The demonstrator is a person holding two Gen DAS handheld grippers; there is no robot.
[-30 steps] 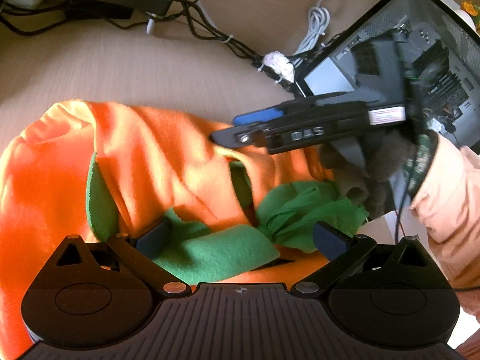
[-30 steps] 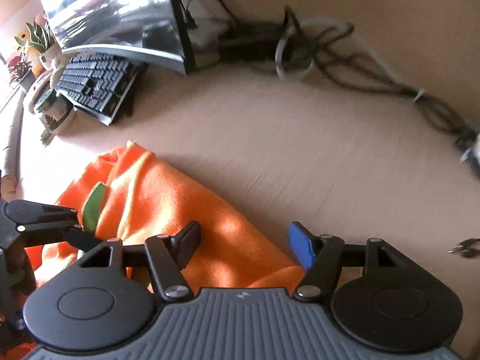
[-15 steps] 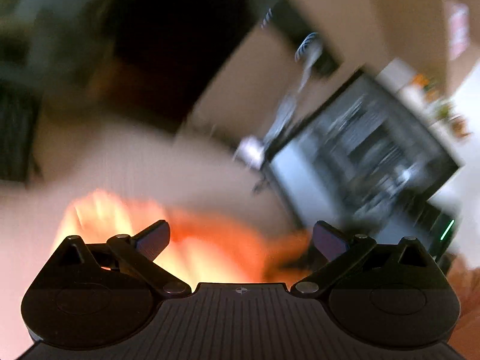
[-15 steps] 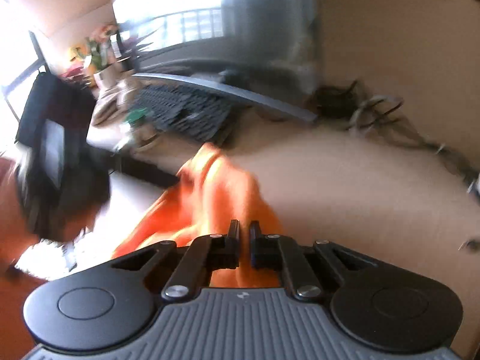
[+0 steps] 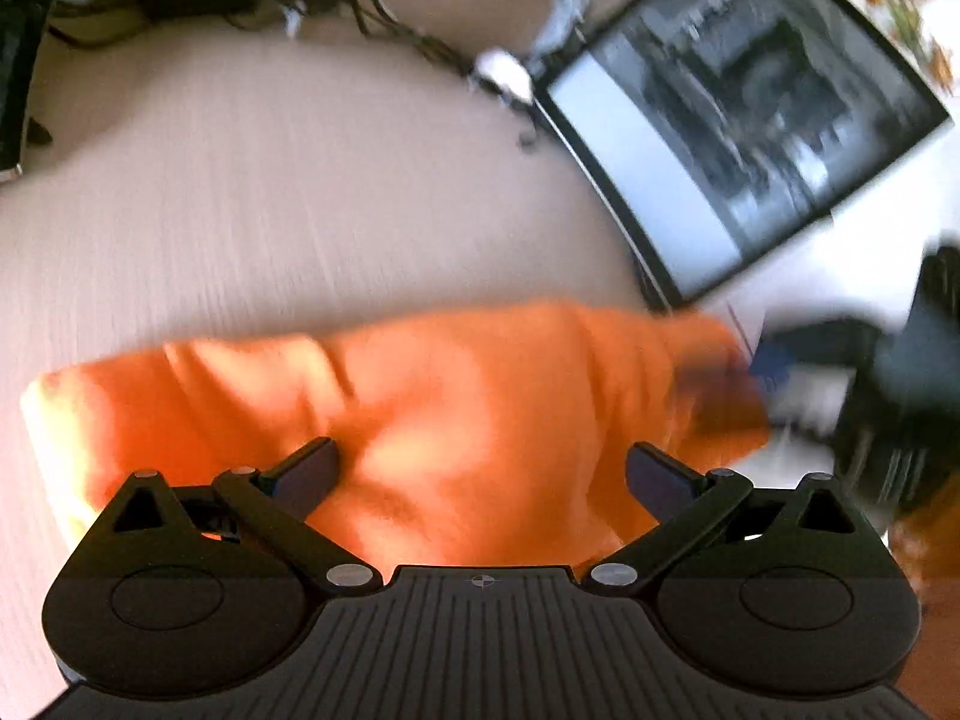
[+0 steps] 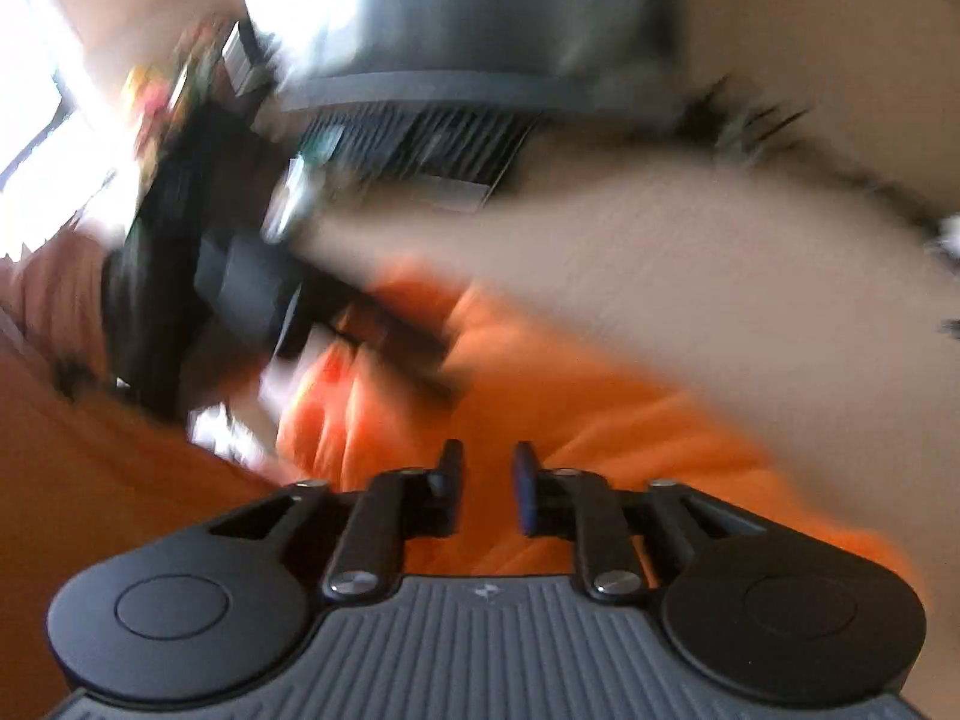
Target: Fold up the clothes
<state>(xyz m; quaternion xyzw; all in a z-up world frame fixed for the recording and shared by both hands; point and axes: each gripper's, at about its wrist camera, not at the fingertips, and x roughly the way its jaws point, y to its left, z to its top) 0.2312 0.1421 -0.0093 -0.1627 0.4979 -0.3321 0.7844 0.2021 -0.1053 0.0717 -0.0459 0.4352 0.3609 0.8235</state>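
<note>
Beige wooden desk [image 5: 252, 180] with a soft orange fleece garment [image 5: 480, 396] lying across its near side.
Far right stands a black glass-sided computer case [image 5: 738, 114]; left gripper [image 5: 480, 471] hangs over the fleece, jaws spread wide, nothing clasped; right gripper [image 6: 487, 480], jaws narrowly parted and opening, pads clear of the cloth.

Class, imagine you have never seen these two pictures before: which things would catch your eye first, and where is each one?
The bright orange garment grabs attention first, spread across the pale table just ahead of the left gripper, whose jaws stand wide apart. In the right wrist view, the right gripper is opening, a narrow gap between its fingers above the orange cloth. A dark-framed panel lies at the table's far right, blurred.
</note>
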